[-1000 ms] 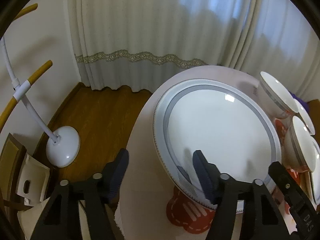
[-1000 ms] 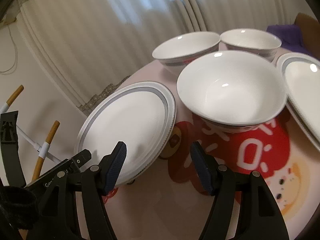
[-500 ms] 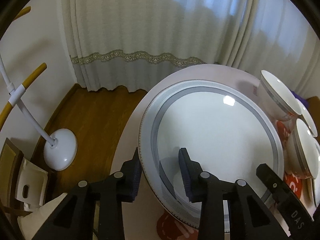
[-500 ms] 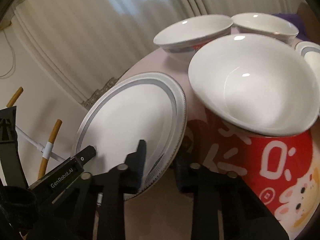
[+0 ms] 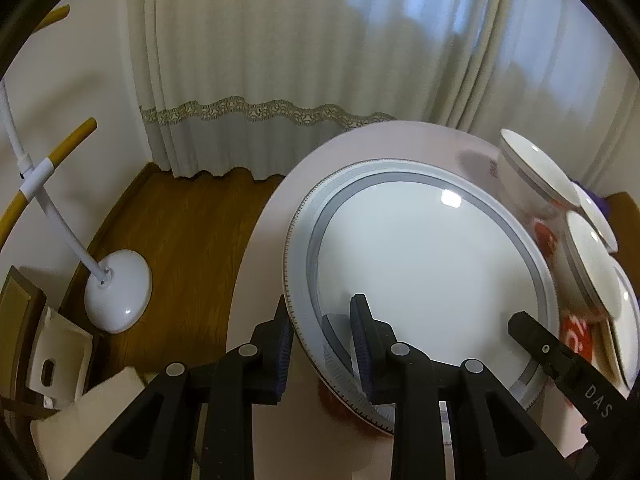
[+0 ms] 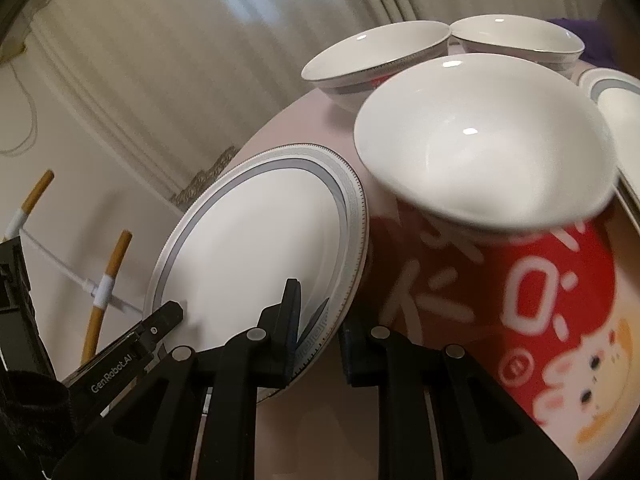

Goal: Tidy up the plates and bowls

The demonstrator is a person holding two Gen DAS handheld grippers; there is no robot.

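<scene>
A white plate with a grey band lies at the left of the round table, slightly tilted. My left gripper straddles its near-left rim, one finger under the rim and one on top. The jaws are closing with the rim pinched between the pads. My right gripper grips the same plate at its near-right rim, its jaws also closing on it. Each gripper's finger shows in the other's view. Three white bowls stand just right of the plate.
Another banded plate sits at the far right. A red cartoon mat covers the pink table. The table edge runs close to the plate's left. A white lamp base stands on the wooden floor; curtains hang behind.
Both grippers went from wide open to closed on the plate's rim. The right one shifted left onto the plate's right edge, and the left one moved across to straddle the left rim.
</scene>
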